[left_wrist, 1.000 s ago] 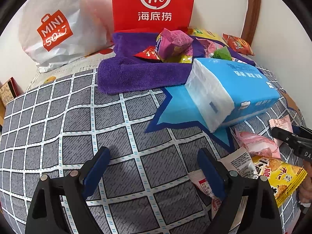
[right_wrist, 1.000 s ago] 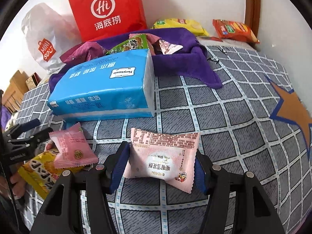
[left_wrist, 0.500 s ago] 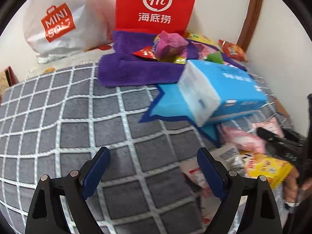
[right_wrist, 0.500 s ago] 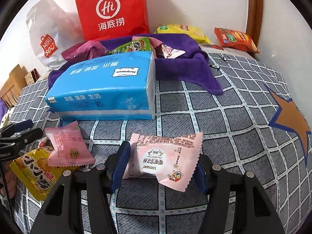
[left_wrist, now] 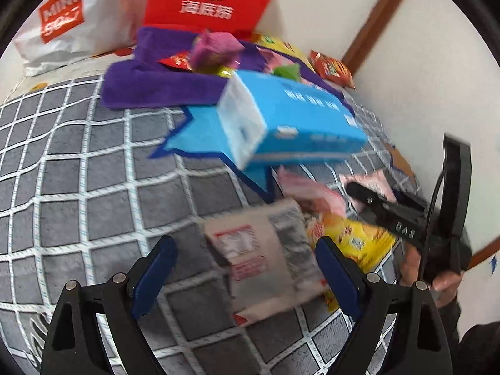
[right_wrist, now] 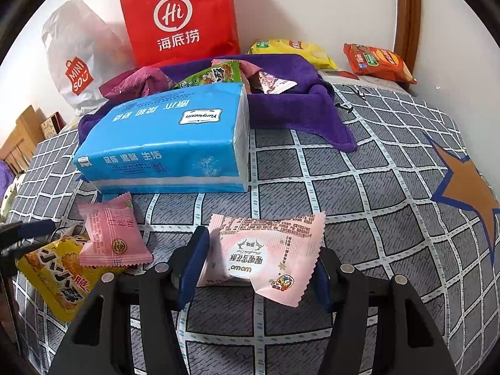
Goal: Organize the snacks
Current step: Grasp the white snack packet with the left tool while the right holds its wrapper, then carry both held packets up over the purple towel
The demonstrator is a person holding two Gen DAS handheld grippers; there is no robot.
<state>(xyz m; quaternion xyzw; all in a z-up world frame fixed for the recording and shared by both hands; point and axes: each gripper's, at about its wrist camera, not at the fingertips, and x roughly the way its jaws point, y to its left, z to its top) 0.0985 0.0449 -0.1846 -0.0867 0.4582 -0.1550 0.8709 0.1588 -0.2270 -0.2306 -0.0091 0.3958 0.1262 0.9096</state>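
Snacks sit loose on the checked bedspread (right_wrist: 359, 187) near the blue tissue pack (right_wrist: 168, 143); more lie in the purple towel (right_wrist: 297, 109) behind it. Right tool (right_wrist: 259, 262) is pinching the pink pastry packet (right_wrist: 265, 250) across its width, pads on both side edges, packet just off or resting on the cover, cannot tell which. Left tool (left_wrist: 247, 272) is spread wide with nothing gripped, hanging over a grey-white packet (left_wrist: 265, 250) beside the yellow cracker bag (left_wrist: 353, 240). To do this step well, my read: keep the right grip mid-body so the packet does not fold, lift clear of the tissue pack before carrying toward the towel pile; left should centre on the grey-white packet and close on the body, not the crimped end. Right view is sharp and shows 2 more bags, yellow (right_wrist: 290, 50) and orange (right_wrist: 378, 62), by the wall, plus the small pink packet (right_wrist: 112, 234) lying on the yellow bag. Left view is blurred but alone shows the grey-white packet and the hand holding the right tool.
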